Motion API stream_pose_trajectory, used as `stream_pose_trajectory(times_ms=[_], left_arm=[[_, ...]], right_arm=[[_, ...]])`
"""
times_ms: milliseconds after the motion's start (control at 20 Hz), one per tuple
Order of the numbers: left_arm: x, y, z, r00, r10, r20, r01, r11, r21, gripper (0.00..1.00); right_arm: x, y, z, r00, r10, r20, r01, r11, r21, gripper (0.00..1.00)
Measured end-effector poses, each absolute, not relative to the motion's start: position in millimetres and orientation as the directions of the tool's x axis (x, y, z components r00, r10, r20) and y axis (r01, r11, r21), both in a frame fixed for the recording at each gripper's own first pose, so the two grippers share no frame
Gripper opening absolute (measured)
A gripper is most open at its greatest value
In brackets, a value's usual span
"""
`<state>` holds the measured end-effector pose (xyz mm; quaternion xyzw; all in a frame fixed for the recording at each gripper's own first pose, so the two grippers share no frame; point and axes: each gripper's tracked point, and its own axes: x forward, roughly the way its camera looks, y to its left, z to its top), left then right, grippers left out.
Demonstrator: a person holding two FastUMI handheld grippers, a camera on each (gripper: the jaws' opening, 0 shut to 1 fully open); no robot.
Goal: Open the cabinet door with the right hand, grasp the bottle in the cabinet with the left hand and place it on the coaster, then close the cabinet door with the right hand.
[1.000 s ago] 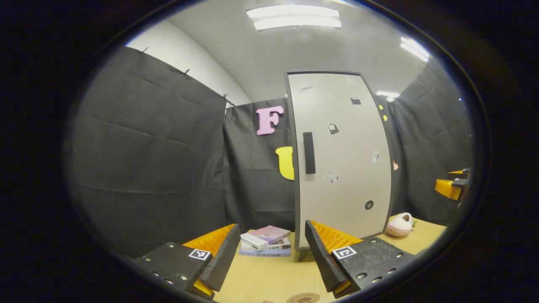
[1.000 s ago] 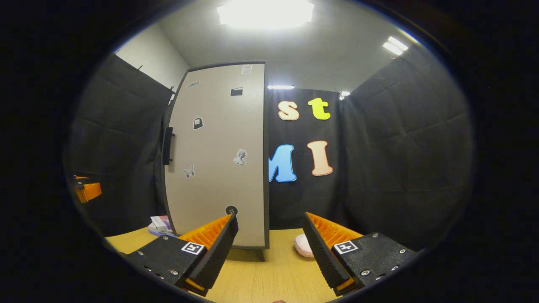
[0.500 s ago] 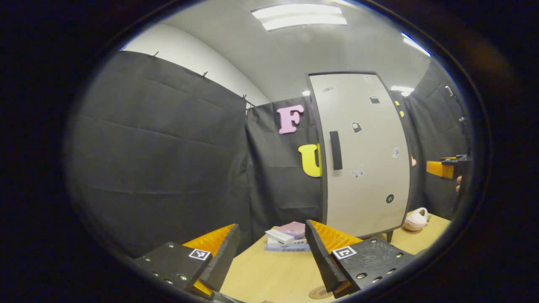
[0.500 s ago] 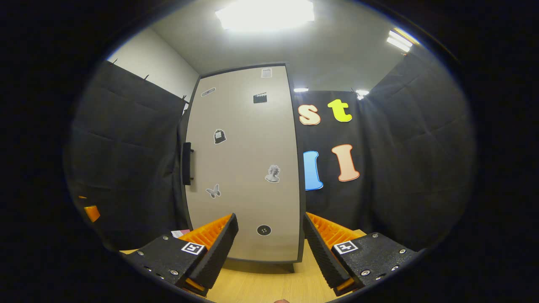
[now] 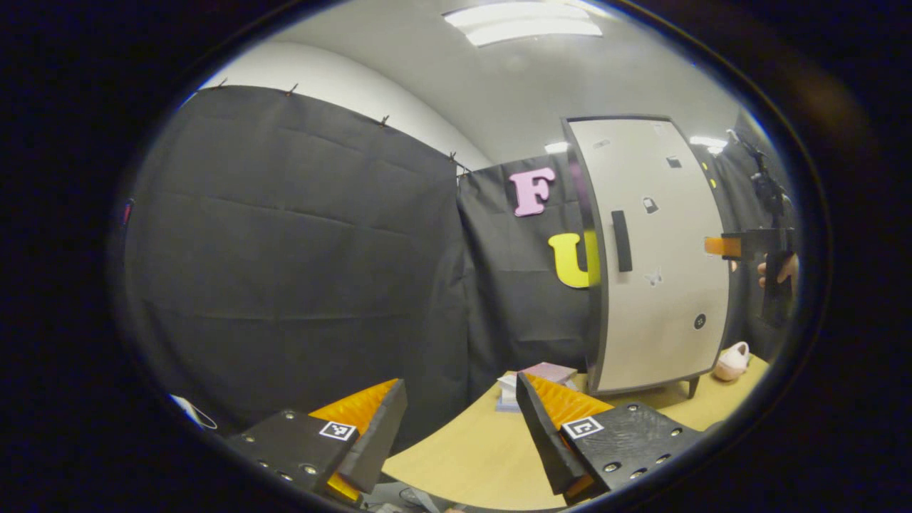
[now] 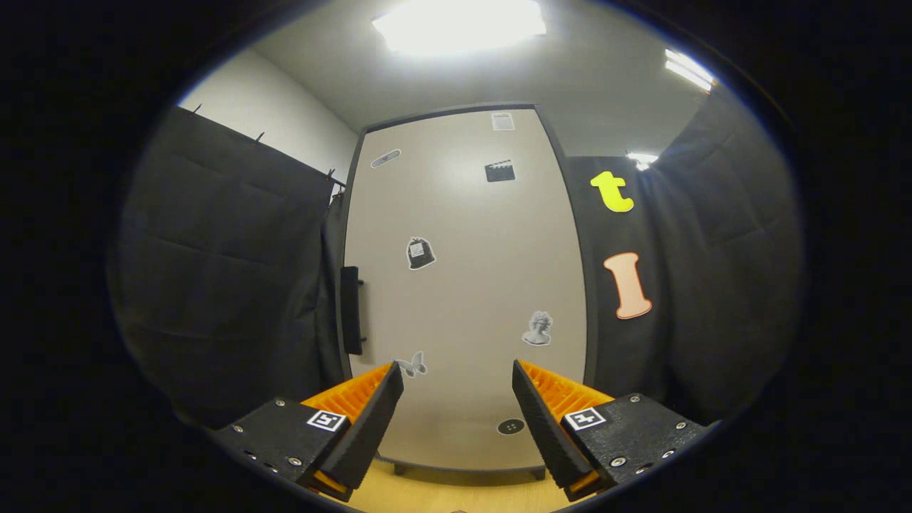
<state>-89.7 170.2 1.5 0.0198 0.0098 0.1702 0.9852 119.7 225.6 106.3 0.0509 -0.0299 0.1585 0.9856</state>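
The cabinet (image 6: 463, 285) stands on the bench (image 5: 470, 449), and its door (image 5: 655, 249) is shut, so the bottle inside is hidden and I cannot tell its place or shape. The first step, opening the door, is not yet done. The door is a big flat stiff panel with small stickers on it; I judge it will swing on hinges at the side away from the handle, so it needs a pull along an arc, not a straight pull. The handle (image 6: 350, 310) is a dark upright bar near the door's left edge in the right gripper view, and it is the one good place to take hold: fingers on both sides of the bar, near its middle.

The right gripper (image 6: 456, 399) faces the door, wide open and holding nothing, apart from the handle, which is up and to the left of it. In the left gripper view it shows in front of the door's right edge, held by a hand (image 5: 780, 269).

The left gripper (image 5: 463, 420) is also wide open and empty, over the bench edge, well apart from the cabinet. Some books (image 5: 538, 374) lie beside the cabinet's foot
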Motion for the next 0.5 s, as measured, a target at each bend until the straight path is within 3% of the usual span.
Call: stream_pose_trajectory(times_ms=[150,500], left_arm=[[-97.1,191.8,0.4,0.933,0.359,-0.008,-0.358,0.932,0.054,0.88],[-108.2,228.5,-13.5,0.917,0.397,-0.034,-0.395,0.917,0.057,0.92]], right_arm=[[130.2,257.6,114.1,0.939,0.335,0.074,-0.341,0.936,0.084,0.95],[155.0,330.9,135.8,0.919,0.383,0.09,-0.39,0.916,0.089,0.95]])
